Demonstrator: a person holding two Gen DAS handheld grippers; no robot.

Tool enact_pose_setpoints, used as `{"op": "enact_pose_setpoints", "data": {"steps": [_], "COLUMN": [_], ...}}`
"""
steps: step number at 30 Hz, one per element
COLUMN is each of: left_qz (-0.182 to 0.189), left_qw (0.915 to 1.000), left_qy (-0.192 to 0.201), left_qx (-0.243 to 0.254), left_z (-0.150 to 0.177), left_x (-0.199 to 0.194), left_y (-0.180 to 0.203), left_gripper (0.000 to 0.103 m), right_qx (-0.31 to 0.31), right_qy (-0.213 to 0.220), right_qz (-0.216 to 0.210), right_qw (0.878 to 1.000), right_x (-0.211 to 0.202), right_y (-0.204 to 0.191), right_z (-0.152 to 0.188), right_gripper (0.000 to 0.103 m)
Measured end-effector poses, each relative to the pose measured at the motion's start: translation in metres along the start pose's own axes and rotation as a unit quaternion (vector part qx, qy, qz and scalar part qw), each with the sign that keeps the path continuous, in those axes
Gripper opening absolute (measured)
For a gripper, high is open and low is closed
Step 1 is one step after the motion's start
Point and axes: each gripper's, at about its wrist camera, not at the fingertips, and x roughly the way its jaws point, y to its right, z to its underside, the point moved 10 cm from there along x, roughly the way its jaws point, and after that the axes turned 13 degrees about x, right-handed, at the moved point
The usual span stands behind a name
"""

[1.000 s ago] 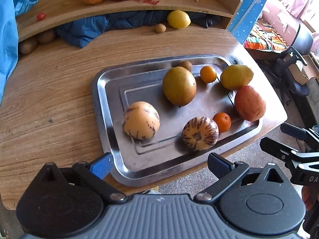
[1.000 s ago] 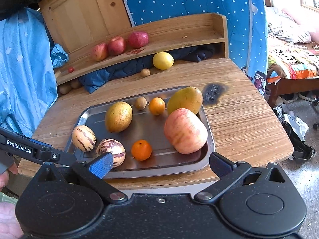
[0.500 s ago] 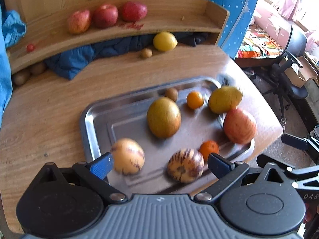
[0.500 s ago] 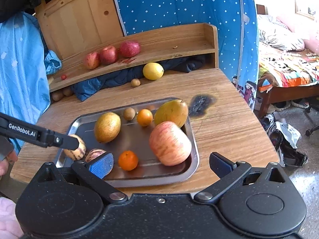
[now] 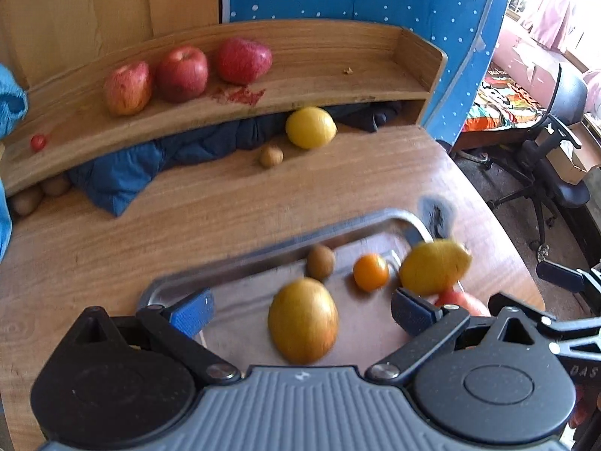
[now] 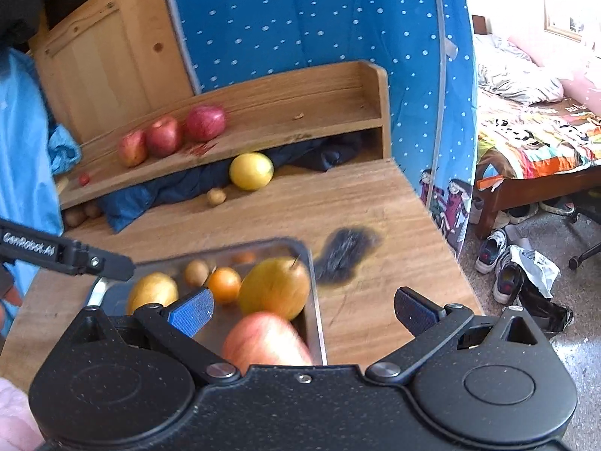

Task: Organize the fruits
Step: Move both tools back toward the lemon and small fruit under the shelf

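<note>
Wooden table (image 5: 233,206), with a curved wooden shelf (image 5: 319,75) along its far edge and a steel tray (image 5: 240,267) near its front edge; all places below are given relative to the tray. A blue cloth (image 5: 124,173) lies beyond the tray, under the shelf. On the shelf, beyond the tray and to its left, three red apples (image 5: 182,73) stand in a row, with a small red fruit (image 5: 38,142) farther left. A lemon (image 5: 310,127) and a small brown fruit (image 5: 271,156) rest on the table beyond the tray, at the foot of the shelf. A dark burn mark (image 6: 343,250) lies just off the tray's far right corner.

Inside the tray, blurred by motion: a large yellow-brown fruit (image 5: 302,319) near the centre; a yellow-green pear (image 6: 275,287) at the far right corner; a pink-red apple (image 6: 265,342) on the right side, nearer than the pear; an orange (image 5: 371,272) and a brown kiwi-like fruit (image 5: 320,262) by the far rim.

The left gripper (image 5: 300,310) hangs above the near part of the tray, fingers spread wide, holding nothing. The right gripper (image 6: 300,310) hangs above the tray's right rim, likewise wide apart and empty.
</note>
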Motion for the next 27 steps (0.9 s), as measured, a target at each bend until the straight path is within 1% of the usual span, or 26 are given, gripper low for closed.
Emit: {"op": "enact_pose_setpoints", "data": {"steps": [6, 9, 12, 15, 20, 25, 27], "left_qz": [-0.021, -0.032, -0.031, -0.029, -0.03, -0.021, -0.017], "left_qw": [0.9997, 0.9995, 0.9994, 0.9994, 0.9992, 0.999, 0.9991], "left_qy": [-0.006, -0.009, -0.011, -0.016, -0.024, -0.038, -0.037], "left_qx": [0.007, 0.0, -0.008, -0.005, 0.006, 0.005, 0.012], "left_z": [-0.025, -0.038, -0.049, -0.057, -0.066, -0.068, -0.071], "left_x": [0.018, 0.027, 0.036, 0.048, 0.073, 0.103, 0.113], "left_y": [-0.012, -0.019, -0.024, -0.029, -0.039, -0.05, -0.054], "left_gripper": [0.102, 0.102, 0.102, 0.102, 0.102, 0.102, 0.102], "right_qx": [0.02, 0.027, 0.034, 0.027, 0.007, -0.005, -0.004], "right_qy": [0.014, 0.022, 0.018, 0.013, -0.014, -0.051, -0.066], "right_qz": [-0.002, 0.009, 0.015, 0.018, 0.011, -0.021, -0.038], "right_qw": [1.0, 0.999, 0.999, 0.999, 1.0, 0.998, 0.997], "right_x": [0.031, 0.047, 0.062, 0.075, 0.097, 0.122, 0.134], "right_y": [0.006, 0.01, 0.013, 0.014, 0.01, -0.008, -0.019], "right_z": [-0.027, -0.04, -0.051, -0.061, -0.073, -0.088, -0.099], "right_gripper": [0.102, 0.102, 0.102, 0.102, 0.102, 0.102, 0.102]}}
